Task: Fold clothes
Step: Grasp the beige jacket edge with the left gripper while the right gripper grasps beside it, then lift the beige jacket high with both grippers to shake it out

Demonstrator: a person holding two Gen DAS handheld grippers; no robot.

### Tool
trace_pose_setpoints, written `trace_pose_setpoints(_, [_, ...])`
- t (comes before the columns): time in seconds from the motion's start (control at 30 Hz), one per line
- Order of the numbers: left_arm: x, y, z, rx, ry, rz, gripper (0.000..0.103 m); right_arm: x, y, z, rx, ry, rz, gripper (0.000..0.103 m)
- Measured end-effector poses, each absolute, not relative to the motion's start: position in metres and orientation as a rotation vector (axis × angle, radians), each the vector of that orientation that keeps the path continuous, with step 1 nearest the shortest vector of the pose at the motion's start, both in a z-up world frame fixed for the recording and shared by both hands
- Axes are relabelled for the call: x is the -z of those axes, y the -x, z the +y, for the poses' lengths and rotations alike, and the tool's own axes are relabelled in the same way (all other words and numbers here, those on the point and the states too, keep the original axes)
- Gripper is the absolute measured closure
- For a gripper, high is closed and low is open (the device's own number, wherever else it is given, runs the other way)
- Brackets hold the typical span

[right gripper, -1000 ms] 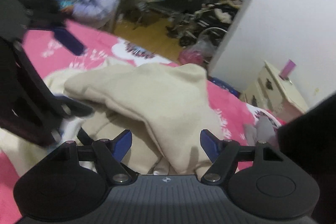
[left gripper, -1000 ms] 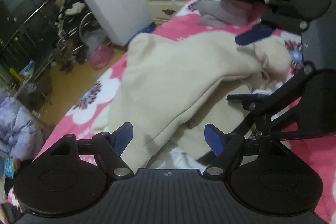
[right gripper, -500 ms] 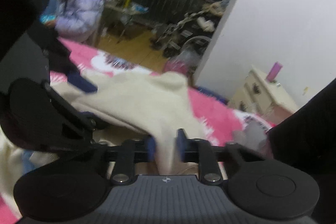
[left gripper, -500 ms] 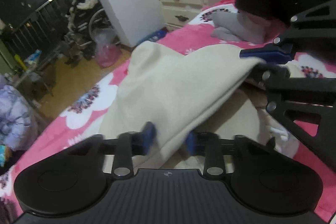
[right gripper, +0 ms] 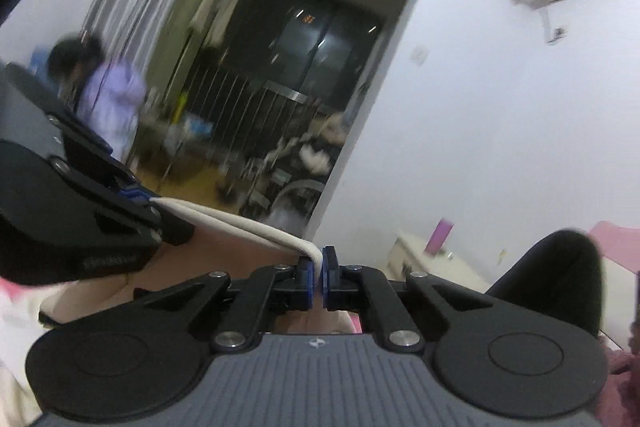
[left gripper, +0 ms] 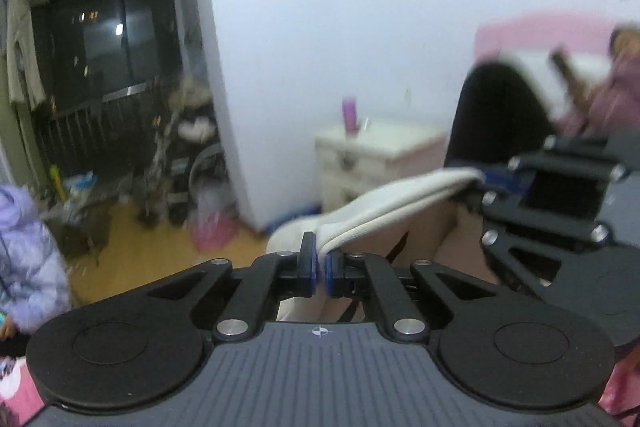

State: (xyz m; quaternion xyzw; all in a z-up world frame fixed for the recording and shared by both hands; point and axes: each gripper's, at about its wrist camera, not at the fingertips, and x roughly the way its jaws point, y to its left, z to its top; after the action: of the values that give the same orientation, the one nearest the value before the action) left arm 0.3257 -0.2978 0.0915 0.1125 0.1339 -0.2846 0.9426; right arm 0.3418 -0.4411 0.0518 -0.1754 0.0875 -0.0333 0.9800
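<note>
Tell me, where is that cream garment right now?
The cream garment hangs stretched between both tongs: left tongs pinch one edge, right tongs the other, in front of the white nightstand.

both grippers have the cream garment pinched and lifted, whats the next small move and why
Probably draw the two grippers apart to pull the edge taut. The left gripper and right gripper are each shut on the cream garment, and the held edge sags slightly between them, with the rest hanging below.
</note>
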Motion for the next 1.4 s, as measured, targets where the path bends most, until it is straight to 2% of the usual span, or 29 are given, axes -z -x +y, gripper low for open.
trace_pose_setpoints(0.23, [-0.165, -0.228, -0.238, 0.66, -0.174, 0.119, 0.1, -0.138, -0.263, -0.425, 0.02, 0.168, 0.07, 0.098])
trace_pose_setpoints(0.53, [-0.248, -0.113, -0.174, 0.649, -0.105, -0.034, 0.101, -0.239, -0.133, -0.383, -0.121, 0.119, -0.091, 0.098])
trace_pose_setpoints(0.9, [-0.351, 0.014, -0.14, 0.619, -0.094, -0.212, 0.101, -0.37, 0.025, -0.34, -0.356, 0.065, -0.316, 0.098])
trace_pose_setpoints(1.07, [-0.369, 0.046, -0.134, 0.608, -0.11, -0.217, 0.101, -0.396, 0.068, -0.341, -0.448, -0.018, -0.357, 0.098])
trace_pose_setpoints(1.2, [-0.352, 0.045, -0.137, 0.586, -0.137, -0.15, 0.101, -0.391, 0.081, -0.339, -0.475, -0.05, -0.33, 0.098])
trace_pose_setpoints(1.4, [-0.276, -0.002, -0.14, 0.544, -0.17, 0.058, 0.1, -0.333, 0.059, -0.33, -0.491, -0.079, -0.168, 0.098])
